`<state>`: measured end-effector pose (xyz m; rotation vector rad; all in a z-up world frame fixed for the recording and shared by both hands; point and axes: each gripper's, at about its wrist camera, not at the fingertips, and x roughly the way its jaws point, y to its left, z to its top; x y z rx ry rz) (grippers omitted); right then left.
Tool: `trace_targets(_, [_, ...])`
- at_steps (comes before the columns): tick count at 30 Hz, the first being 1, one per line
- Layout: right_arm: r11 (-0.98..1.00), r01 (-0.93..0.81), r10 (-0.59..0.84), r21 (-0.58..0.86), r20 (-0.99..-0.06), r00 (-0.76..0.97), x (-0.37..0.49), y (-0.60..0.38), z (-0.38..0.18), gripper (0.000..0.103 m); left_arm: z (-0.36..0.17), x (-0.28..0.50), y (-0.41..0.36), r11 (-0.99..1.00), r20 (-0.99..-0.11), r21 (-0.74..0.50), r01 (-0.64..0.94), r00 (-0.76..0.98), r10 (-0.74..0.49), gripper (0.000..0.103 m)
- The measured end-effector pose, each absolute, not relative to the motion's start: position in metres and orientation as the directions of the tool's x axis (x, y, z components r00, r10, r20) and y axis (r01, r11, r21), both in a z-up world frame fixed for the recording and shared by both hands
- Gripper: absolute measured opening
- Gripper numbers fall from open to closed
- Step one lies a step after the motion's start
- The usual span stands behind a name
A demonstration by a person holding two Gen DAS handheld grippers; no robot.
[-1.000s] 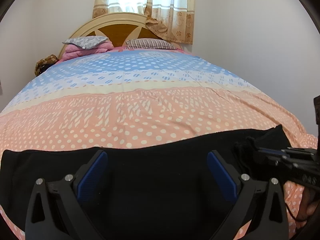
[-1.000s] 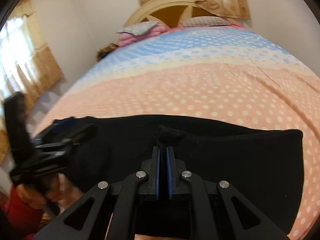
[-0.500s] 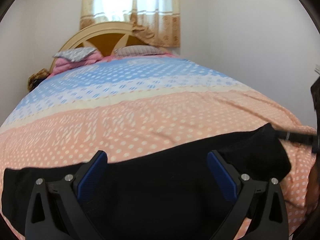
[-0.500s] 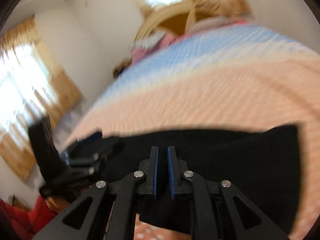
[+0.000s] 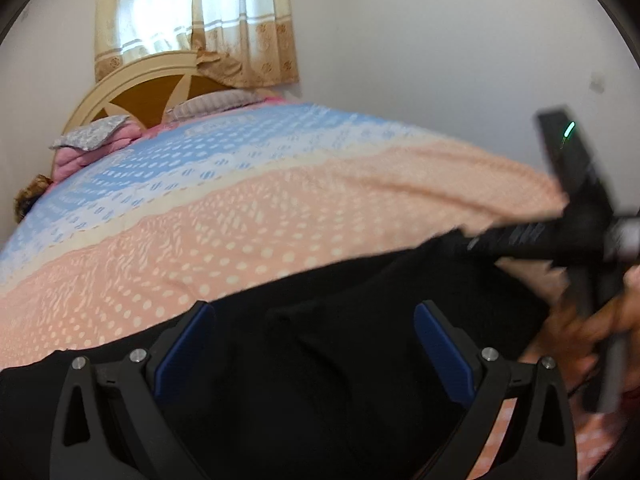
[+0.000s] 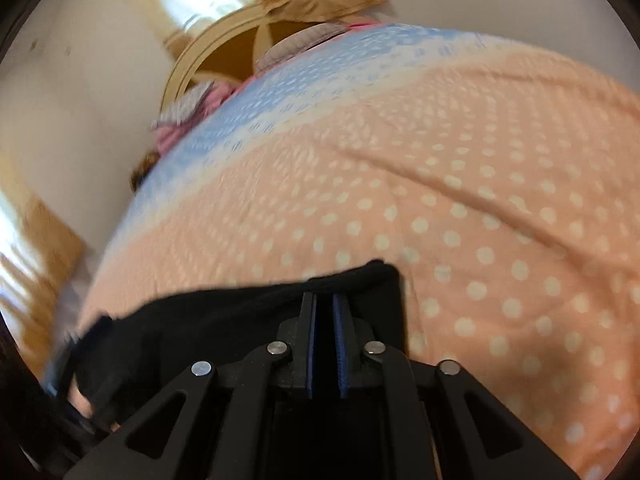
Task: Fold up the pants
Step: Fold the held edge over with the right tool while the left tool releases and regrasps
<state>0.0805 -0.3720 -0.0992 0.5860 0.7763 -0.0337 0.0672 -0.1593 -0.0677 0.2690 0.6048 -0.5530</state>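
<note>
Black pants [image 5: 320, 340] lie across the near edge of a bed with a peach and blue dotted cover [image 5: 240, 220]. My left gripper [image 5: 316, 344] is open over the pants, its blue pads wide apart with nothing between them. My right gripper [image 6: 324, 320] is shut on the pants' right end [image 6: 240, 320] and holds it lifted. In the left wrist view the right gripper [image 5: 520, 236] shows blurred at the right, pinching the cloth's end. The left gripper shows blurred at the lower left of the right wrist view [image 6: 76, 364].
Pillows [image 5: 100, 136] and a wooden headboard [image 5: 140, 92] stand at the far end of the bed. A curtained window [image 5: 192, 20] is behind it. A white wall runs along the bed's right side. A second curtained window [image 6: 32, 260] is at the left.
My right gripper has lifted the pants' right end and carried it leftwards over the cloth. The visible black strip has become shorter. My left gripper stays open over the pants.
</note>
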Motion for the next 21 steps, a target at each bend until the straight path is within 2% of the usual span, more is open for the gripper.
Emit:
trace_targets(3, [0.788, 0.253, 0.213, 0.561, -0.634, 0.743, 0.078, -0.380, -0.102, 0.006, -0.082, 0.085, -0.154, 0.860, -0.647, 0.121, 0.496, 0.696, -0.311, 0.102])
trace_targets(5, [0.786, 0.228, 0.225, 0.575, -0.609, 0.760, 0.069, -0.384, -0.095, 0.008, -0.078, 0.093, -0.142, 0.872, -0.662, 0.040, 0.488, 0.666, -0.343, 0.102])
trace_targets(8, [0.800, 0.189, 0.227, 0.570, -0.579, 0.783, 0.043, -0.381, -0.075, 0.010, -0.062, 0.090, -0.129, 0.890, -0.641, 0.028, 0.454, 0.692, -0.333, 0.102])
trace_targets(12, [0.888, 0.134, 0.197, 0.439, -0.627, 0.754, 0.008, -0.357, -0.054, 0.010, -0.044, 0.072, -0.127, 0.874, -0.597, -0.019, 0.485, 0.696, -0.399, 0.102])
trace_targets(16, [0.922, 0.104, 0.199, 0.374, -0.685, 0.701, -0.017, -0.337, -0.062, 0.010, -0.052, 0.054, -0.150, 0.826, -0.604, -0.028, 0.563, 0.649, -0.462, 0.101])
trace_targets(21, [0.900, 0.179, 0.192, 0.398, -0.729, 0.657, -0.015, -0.341, -0.099, 0.010, -0.081, 0.056, -0.166, 0.822, -0.664, 0.041, 0.568, 0.630, -0.403, 0.098])
